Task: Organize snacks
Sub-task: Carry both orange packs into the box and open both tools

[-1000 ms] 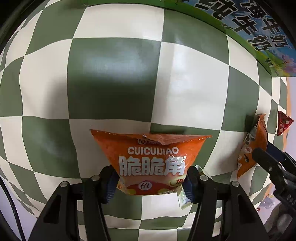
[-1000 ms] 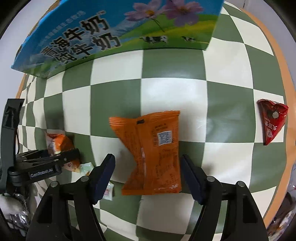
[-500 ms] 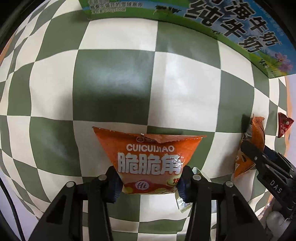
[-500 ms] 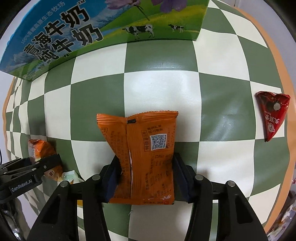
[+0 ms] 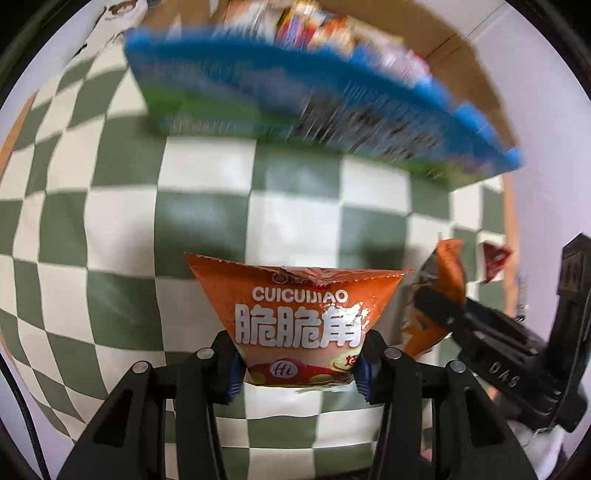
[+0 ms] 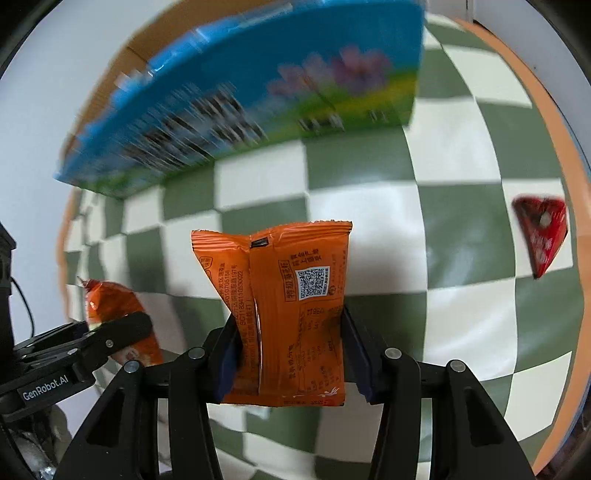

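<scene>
My left gripper [image 5: 299, 369] is shut on the lower end of an orange triangular snack bag [image 5: 299, 317] printed CUICUIJIAO and holds it above the green-and-white checked cloth [image 5: 110, 236]. The jaws of my right gripper [image 6: 291, 362] are closing, and their pads press the sides of an orange flat packet [image 6: 291, 295], back side up with a QR code, lifted off the cloth. Each gripper shows at the edge of the other's view, the left one's orange bag [image 6: 110, 302] at lower left in the right wrist view.
A blue milk carton box [image 5: 295, 110] stands open at the far side with several snack packs [image 5: 332, 26] inside, blurred. A small red triangular packet [image 6: 541, 232] lies on the cloth near its orange right border [image 6: 569, 177].
Both grippers closed on their orange packets and rose from the cloth. The blue box came further into view, and its open top now shows in the left wrist view.
</scene>
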